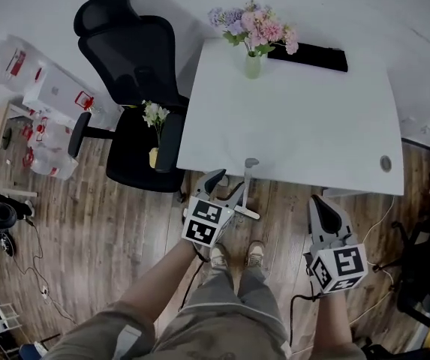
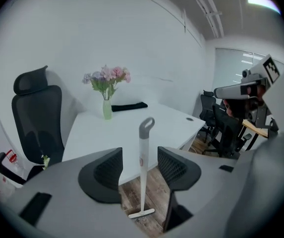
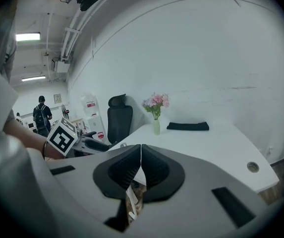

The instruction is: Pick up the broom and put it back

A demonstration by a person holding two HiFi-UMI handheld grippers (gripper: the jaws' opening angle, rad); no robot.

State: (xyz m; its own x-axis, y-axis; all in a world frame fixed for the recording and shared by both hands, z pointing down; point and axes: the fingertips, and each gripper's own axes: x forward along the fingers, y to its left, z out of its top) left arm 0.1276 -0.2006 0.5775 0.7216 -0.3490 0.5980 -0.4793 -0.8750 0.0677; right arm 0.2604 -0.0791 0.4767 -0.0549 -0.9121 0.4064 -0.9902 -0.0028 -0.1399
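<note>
The broom [image 1: 248, 182] is a short white stick with a grey loop at its top. It stands upright with its head on the wooden floor and its top against the front edge of the white table [image 1: 305, 126]. My left gripper [image 1: 226, 187] hangs just left of the stick, open and holding nothing. In the left gripper view the broom [image 2: 146, 128] shows in the gap of the left gripper [image 2: 139, 170], a little beyond the pads and apart from them. My right gripper [image 1: 318, 203] is off to the right, shut and empty; its pads meet in the right gripper [image 3: 141, 167] view.
A vase of flowers [image 1: 253, 62] and a flat black object [image 1: 308, 57] sit at the table's far side. A black office chair [image 1: 136, 88] stands to the left of the table, with boxes [image 1: 49, 103] beyond it. The person's feet [image 1: 233, 255] are just behind the broom.
</note>
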